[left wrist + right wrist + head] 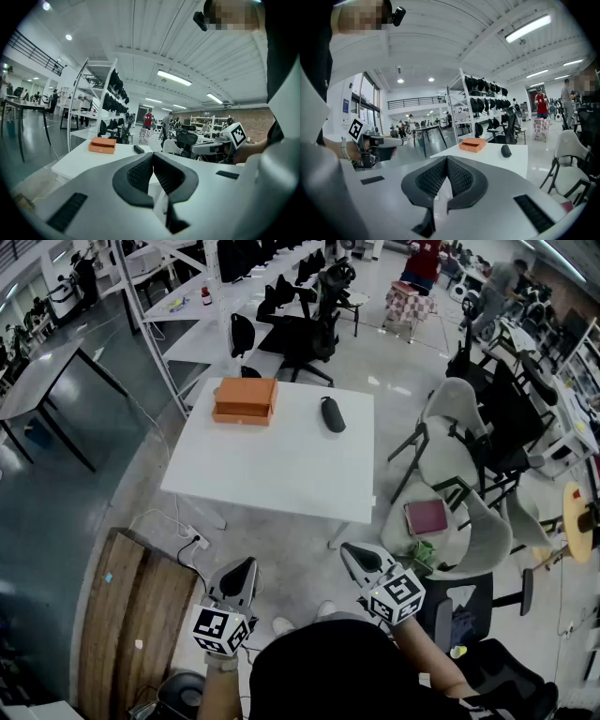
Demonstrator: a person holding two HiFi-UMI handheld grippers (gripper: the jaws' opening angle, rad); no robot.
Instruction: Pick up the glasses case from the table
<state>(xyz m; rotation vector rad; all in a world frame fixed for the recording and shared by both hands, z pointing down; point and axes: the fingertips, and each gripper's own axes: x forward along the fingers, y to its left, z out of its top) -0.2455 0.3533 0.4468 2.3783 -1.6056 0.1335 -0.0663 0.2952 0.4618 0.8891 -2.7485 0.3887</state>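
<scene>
I see the glasses case (332, 414) in the upper middle of the head view. It is a dark, smooth, oblong shell with rounded ends, lying on the white table (281, 474), apart from the orange box (245, 399). At the bottom of the frame, my left gripper (153, 158) and right gripper (446, 161) both have jaws pressed together on nothing, well apart from the case.

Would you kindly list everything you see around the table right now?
table: one, white, middle of the floor
box: one, orange, table's far left
glasses case: one, black, on the table right of the box, apart from it
book: one, dark red, on a grey chair right of the table
wooden boards: brown, floor, near left
left gripper: grey, shut, empty
right gripper: grey, shut, empty
</scene>
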